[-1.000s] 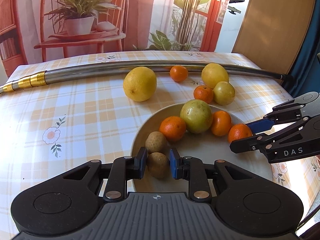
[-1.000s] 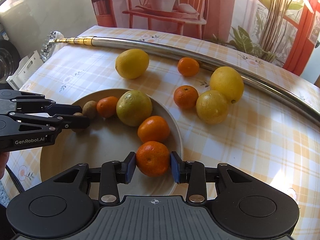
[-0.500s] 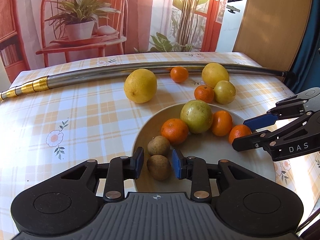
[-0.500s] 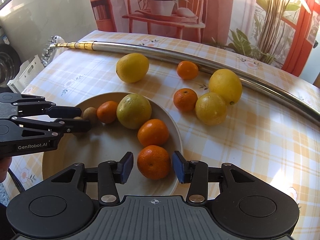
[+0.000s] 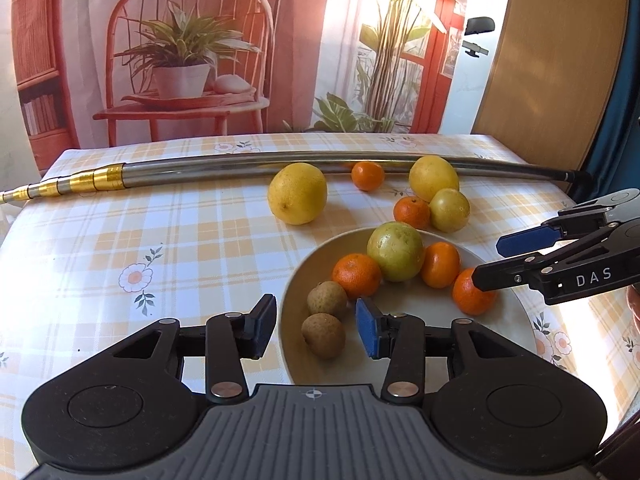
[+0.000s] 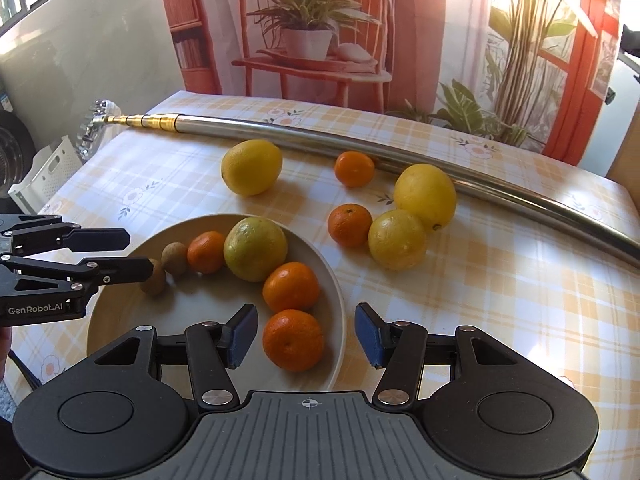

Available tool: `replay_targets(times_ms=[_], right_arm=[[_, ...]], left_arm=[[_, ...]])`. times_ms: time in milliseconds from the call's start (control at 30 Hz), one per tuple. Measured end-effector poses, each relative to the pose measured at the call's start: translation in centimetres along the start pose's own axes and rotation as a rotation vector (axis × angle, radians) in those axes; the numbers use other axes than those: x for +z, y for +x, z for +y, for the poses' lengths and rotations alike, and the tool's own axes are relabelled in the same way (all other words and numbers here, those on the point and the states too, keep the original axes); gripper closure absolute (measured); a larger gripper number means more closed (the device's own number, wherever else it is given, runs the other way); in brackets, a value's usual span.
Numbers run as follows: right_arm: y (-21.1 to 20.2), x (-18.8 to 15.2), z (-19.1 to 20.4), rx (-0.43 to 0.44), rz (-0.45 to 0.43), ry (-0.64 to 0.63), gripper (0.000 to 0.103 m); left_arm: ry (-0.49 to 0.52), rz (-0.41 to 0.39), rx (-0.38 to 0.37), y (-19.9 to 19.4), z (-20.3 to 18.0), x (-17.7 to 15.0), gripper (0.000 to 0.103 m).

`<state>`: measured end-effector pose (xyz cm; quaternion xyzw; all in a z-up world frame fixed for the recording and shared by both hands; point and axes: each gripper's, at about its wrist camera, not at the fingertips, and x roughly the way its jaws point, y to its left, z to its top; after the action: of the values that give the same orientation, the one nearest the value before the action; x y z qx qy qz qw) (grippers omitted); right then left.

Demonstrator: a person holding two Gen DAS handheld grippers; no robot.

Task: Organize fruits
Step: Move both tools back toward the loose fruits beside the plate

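both grippers stand released over the plate (image 5: 516, 320); left gripper (image 5: 316, 330) brackets a brown fruit (image 5: 323, 335) without contact. right gripper (image 6: 306, 335) flanks a mandarin (image 6: 293, 339) (resting on the plate, untouched).

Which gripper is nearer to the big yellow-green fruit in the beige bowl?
Roughly equal. The yellow-green fruit sits mid-bowl; left gripper straddles a brown fruit, right gripper an orange mandarin, each two fruits away.

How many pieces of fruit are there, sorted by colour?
Orange fruits: 5
Yellow fruits: 3
Greenish-yellow fruit: 1
Brown fruits: 2
Total: 11
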<state>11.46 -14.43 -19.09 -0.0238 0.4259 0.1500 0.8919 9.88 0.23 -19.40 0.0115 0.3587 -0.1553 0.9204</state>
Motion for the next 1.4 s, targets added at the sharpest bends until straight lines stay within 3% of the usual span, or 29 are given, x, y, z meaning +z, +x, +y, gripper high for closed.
replay_targets(times_ms=[267,667,800,1100,1400], right_arm=[[-1.4,0.4,-1.1,-0.037,-0.076,0.042,0.053],[-3.9,1.5,-4.2,-0.100,-0.212,0.121,0.053],[-4.4,1.7,-5.8,-0.121,-0.245,0.170,0.053],[-3.4,0.7,-8.0,-0.148,-0.215,0.213,0.053],[-2.2,0.2,-9.6,-0.146,-0.204,0.251,0.053]], left_arm=[[-0.081,0.001,0.023,-0.6,2.1,0.9,0.057],[-0.143,-0.106,0.114,-3.7,5.9,6.1,0.057],[-0.169,-0.093,0.137,-4.0,6.5,7.5,0.057],[-0.107,-0.056,0.066,-2.3,4.2,8.4,0.057],[0.040,0.026,-0.130,2.6,-0.8,9.9,0.059]])
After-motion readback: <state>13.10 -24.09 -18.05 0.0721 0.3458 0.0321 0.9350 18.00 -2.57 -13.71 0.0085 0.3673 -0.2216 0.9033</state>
